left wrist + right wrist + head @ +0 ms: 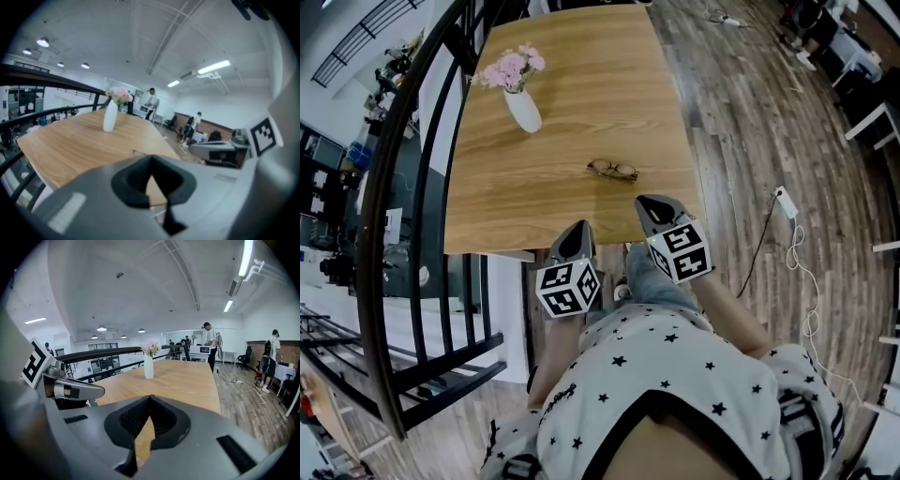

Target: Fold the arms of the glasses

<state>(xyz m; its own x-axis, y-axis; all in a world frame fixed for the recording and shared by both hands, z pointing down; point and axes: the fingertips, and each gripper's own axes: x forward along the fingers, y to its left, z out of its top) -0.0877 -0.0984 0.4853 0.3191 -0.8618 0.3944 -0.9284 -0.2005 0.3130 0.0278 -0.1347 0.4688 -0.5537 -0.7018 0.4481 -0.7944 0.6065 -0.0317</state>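
The glasses (pixel 612 170) lay on the wooden table (pixel 581 94) near its front edge, arms too small to judge folded or open; left gripper (pixel 577 232) and right gripper (pixel 651 206) hung just short, jaws pressed together on nothing, leaving the frame free

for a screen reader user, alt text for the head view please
Glasses lie untouched on a wooden table; the left tool and right tool, both shut, hover at its near edge. A white vase of pink flowers stands farther back.
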